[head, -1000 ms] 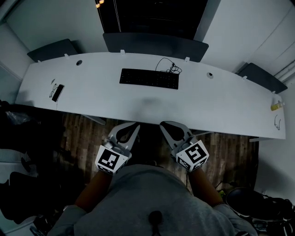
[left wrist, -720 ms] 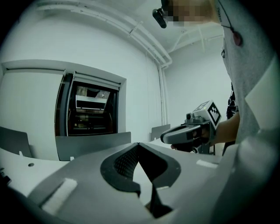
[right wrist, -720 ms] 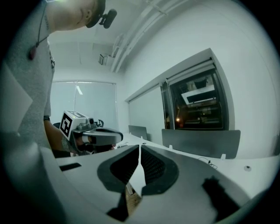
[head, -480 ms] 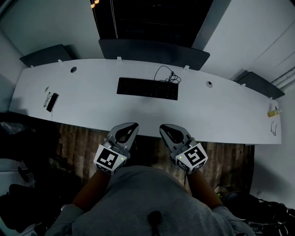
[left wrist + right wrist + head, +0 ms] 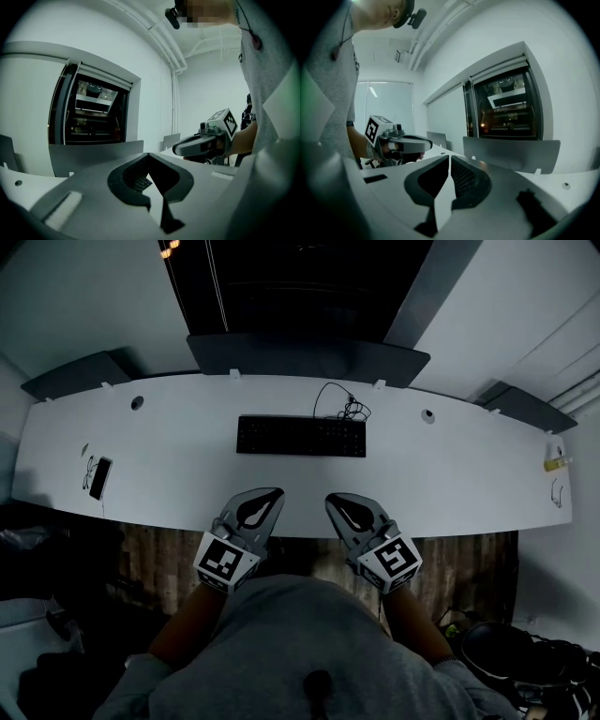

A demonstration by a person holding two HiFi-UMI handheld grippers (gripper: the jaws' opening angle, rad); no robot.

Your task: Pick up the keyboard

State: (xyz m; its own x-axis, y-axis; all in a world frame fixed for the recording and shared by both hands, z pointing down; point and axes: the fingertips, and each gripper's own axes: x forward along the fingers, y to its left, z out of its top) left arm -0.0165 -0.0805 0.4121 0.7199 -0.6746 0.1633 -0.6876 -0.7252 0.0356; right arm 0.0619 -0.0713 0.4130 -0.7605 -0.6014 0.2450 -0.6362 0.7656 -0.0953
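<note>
Mid-desk, toward the back edge, keyboard (image 5: 300, 436) lies flat on the white desk (image 5: 187, 474), its cable (image 5: 343, 405) bunched just behind its right end, well apart from both grippers at the near edge. Left gripper (image 5: 266, 497) and right gripper (image 5: 336, 501) each have jaws pressed together on nothing, so if they arrive like that they'd likely just shove the low board backward. Other risks: the cable snagging on the lift, or a one-end pinch letting it tilt and slip.
</note>
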